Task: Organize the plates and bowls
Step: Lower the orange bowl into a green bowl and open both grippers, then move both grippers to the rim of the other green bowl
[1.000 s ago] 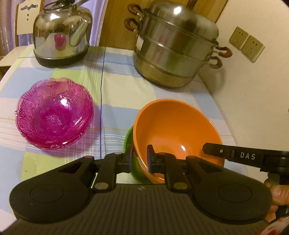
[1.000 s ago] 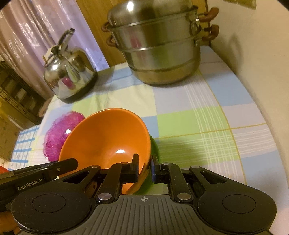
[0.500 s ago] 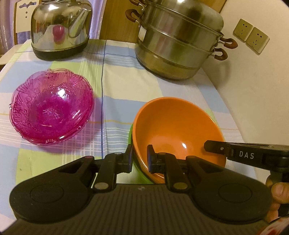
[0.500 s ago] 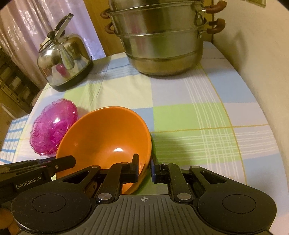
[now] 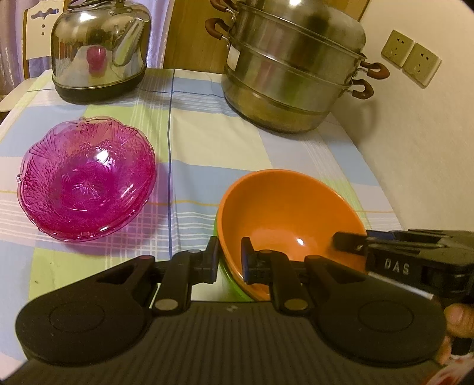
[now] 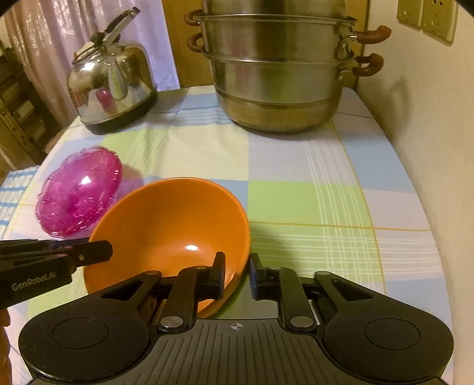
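Note:
An orange bowl (image 5: 284, 213) sits nested in a green bowl (image 5: 228, 280) on the checked tablecloth. My left gripper (image 5: 229, 262) is shut on their near-left rim, one finger outside the green bowl and one inside the orange. In the right wrist view, the orange bowl (image 6: 171, 225) has its near-right rim between the fingers of my right gripper (image 6: 237, 275). Its jaws are opening and a gap shows beside the rim. A stack of pink glass bowls (image 5: 86, 180) rests to the left. Each gripper shows in the other's view: right gripper (image 5: 343, 241), left gripper (image 6: 100, 251).
A steel kettle (image 5: 97, 50) stands at the back left and a tiered steel steamer pot (image 5: 293, 68) at the back right. A wall with sockets (image 5: 410, 57) runs close along the table's right edge. A chair back (image 5: 35, 26) shows behind the kettle.
The right gripper's jaws have parted from the bowl rim they were pinching. The right hand rolled and dropped slightly. The left gripper keeps its grip and barely moved.

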`<action>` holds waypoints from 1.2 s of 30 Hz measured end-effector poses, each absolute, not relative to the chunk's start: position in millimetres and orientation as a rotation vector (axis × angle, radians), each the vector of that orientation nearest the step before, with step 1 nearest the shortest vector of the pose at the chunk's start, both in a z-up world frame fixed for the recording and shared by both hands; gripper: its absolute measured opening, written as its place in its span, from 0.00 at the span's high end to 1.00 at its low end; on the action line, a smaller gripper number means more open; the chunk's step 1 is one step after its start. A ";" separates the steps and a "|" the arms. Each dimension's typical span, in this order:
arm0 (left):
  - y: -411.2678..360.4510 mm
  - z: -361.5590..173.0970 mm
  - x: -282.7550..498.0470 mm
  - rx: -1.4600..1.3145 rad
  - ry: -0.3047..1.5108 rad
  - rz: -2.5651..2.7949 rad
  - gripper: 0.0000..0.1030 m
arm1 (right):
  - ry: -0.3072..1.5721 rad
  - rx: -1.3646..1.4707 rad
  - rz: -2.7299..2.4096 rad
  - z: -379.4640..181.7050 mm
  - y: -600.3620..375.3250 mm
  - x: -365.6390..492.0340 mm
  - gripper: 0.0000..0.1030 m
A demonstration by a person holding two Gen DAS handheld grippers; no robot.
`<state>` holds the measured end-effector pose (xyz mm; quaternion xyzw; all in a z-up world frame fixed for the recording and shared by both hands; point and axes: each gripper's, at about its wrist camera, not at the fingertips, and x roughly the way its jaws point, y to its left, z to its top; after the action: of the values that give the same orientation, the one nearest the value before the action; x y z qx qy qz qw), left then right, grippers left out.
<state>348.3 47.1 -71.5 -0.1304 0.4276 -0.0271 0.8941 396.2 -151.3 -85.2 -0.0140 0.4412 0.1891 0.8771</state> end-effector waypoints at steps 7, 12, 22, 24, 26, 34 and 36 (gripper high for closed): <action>51.8 -57.9 332.4 -0.296 0.845 -0.050 0.85 | 0.910 0.059 0.376 -83.4 -168.5 390.8 0.38; 53.3 -45.0 305.9 -0.330 0.821 -0.042 0.77 | 0.882 0.126 0.351 -70.7 -187.9 372.6 0.38; 40.6 -19.5 219.0 -0.371 0.801 -0.024 0.53 | 0.880 0.235 0.326 -47.6 -216.4 289.6 0.38; 36.7 -17.1 203.7 -0.374 0.805 -0.030 0.49 | 0.884 0.244 0.322 -45.2 -219.2 269.9 0.38; 33.5 -15.1 186.6 -0.382 0.805 -0.031 0.47 | 0.886 0.252 0.316 -43.2 -222.1 249.9 0.38; 19.7 -16.7 132.7 -0.365 0.803 -0.003 0.22 | 0.891 0.266 0.303 -38.9 -231.4 185.8 0.36; 16.4 -20.5 123.8 -0.354 0.808 0.006 0.20 | 0.891 0.276 0.296 -38.8 -234.2 175.0 0.36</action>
<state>123.8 16.4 -20.5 -0.1712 0.3910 0.0029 0.9043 175.0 -234.2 -38.8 0.1326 0.4278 0.1421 0.8827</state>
